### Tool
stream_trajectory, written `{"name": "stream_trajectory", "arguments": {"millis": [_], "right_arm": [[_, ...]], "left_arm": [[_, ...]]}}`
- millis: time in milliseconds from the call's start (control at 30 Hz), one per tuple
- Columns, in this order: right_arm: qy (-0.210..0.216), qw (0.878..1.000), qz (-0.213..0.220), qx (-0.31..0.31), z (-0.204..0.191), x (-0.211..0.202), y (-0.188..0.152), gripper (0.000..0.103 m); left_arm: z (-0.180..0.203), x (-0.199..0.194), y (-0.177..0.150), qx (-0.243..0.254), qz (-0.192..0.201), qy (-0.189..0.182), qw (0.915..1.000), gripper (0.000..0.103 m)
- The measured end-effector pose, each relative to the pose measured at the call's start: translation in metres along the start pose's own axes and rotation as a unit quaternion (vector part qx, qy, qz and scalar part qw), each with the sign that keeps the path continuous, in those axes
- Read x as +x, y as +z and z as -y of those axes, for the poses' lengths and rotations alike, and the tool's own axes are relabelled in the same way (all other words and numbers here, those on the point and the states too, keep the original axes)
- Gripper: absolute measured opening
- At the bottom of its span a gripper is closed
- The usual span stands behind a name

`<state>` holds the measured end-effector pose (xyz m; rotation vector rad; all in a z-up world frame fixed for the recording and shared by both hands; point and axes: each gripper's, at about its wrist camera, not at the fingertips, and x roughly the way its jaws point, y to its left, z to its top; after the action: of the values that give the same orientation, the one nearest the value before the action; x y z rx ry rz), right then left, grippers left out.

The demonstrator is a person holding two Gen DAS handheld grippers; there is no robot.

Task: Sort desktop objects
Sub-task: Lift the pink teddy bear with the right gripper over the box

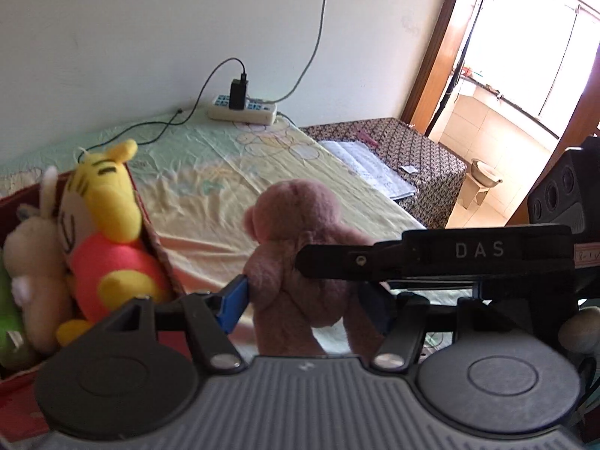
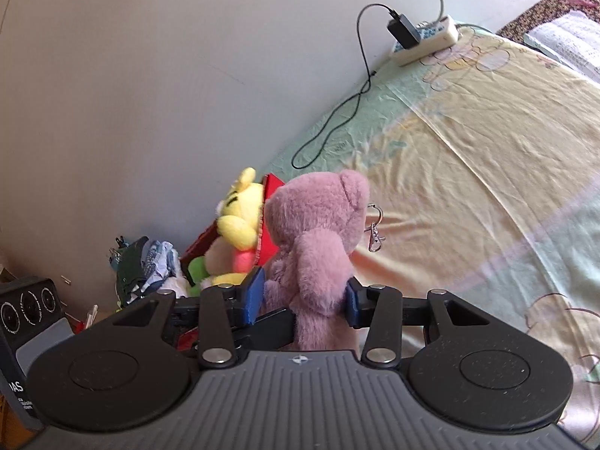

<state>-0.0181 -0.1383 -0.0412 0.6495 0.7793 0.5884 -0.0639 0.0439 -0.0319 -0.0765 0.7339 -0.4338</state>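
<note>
Pink bear (image 1: 300, 247) up off the bedsheet (image 1: 210, 195), upright, pinched low on the body and just right of the red box (image 1: 152, 236). Left gripper (image 1: 303, 300) narrowed onto its flanks, blue pads pressed into the fur on both sides; right gripper (image 2: 303, 296) likewise closed across the torso at about the same height, with the two tools crossing each other there (likely a hand-over, or a shared carry). Metal clasp (image 2: 375, 240) dangling free off the bear's head on the side away from the box.

For the step in hand, probably dropping the bear in with the others:
- Give the load to one tool only; open the other wide and back it straight out along its own fingers, so as not to drag the plush or knock the crossing finger.
- Lift above the box wall before going sideways. Soft fur compresses and slips, so hold firm.
- Aim for a gap. Yellow plush (image 1: 108, 202) leaning on the near wall, beige rabbit (image 1: 33, 247) beside it, little room left inside.
- Watch for the clasp snagging on the rim.

Open sheet to the right and ahead for swinging clear. Farther off along the wall, power strip (image 1: 243, 112) with charger cable (image 1: 150, 127) trailing over the sheet, well apart. Stack of papers (image 1: 371, 165) beyond the sheet's right edge.
</note>
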Motion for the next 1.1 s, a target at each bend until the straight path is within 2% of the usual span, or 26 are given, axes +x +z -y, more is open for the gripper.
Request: {"name": "stream_trajectory", "arguments": {"millis": [300,600,833,1100], "right_arm": [[0.053,0.996,0.059,-0.04,-0.067,0.014,0.006,0.046],[0.097,0.99,0.049,-0.092,-0.118,0.058,0.012,0.046],[0.115,0.987,0.023,-0.113,-0.138,0.098,0.012,0.045],[0.092,0.988,-0.019,-0.119,-0.135,0.136,-0.003,0.044]], "left_arm": [[-0.039,-0.07,0.019,0.01,0.083,0.01,0.9964,0.067],[-0.089,-0.112,0.023,-0.025,0.132,0.054,0.9894,0.067],[-0.126,-0.122,0.018,-0.067,0.141,0.082,0.9844,0.068],[-0.159,-0.104,0.003,-0.104,0.105,0.092,0.9847,0.068]]}}
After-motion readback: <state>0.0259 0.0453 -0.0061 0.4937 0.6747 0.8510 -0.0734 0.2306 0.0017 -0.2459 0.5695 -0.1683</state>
